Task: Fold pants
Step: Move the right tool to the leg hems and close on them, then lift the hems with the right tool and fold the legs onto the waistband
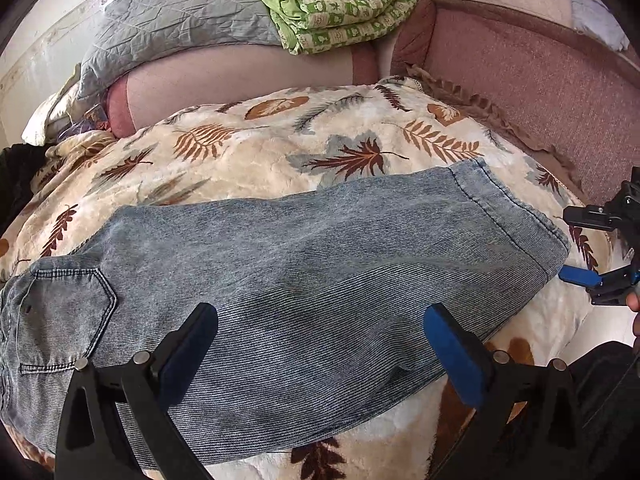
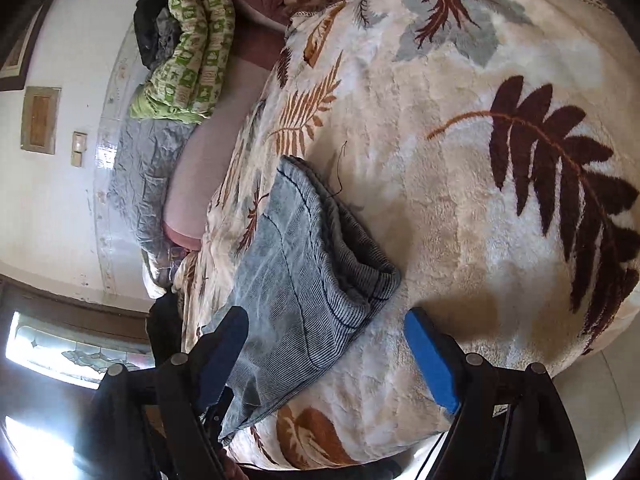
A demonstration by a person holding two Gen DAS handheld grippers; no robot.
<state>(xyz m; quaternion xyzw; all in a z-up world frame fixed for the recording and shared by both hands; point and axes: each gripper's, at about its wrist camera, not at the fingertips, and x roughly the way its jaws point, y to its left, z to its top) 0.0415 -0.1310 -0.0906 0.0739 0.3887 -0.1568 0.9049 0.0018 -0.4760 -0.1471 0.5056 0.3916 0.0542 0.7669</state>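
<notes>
Across the leaf-patterned blanket (image 1: pixel 256 168) on the bed, the pants (image 1: pixel 304 264) are laid flat, hem at the right edge. The left tool (image 1: pixel 320 344) is held released above the legs. The right tool (image 2: pixel 326 354) is seen released beside the hem, apparently not touching it.

A cream fleece blanket (image 1: pixel 248 160) with brown and grey leaves is covering the bed; a dusty-pink padded surround (image 1: pixel 520 72) is curving behind it; a grey quilt (image 1: pixel 168 20) and a green patterned quilt (image 1: pixel 344 12) are lying along the far edge; daylight is pouring through a window (image 2: pixel 52 348) beneath the white wall (image 2: pixel 52 208), where a switch plate (image 2: pixel 79 148) is sitting.
</notes>
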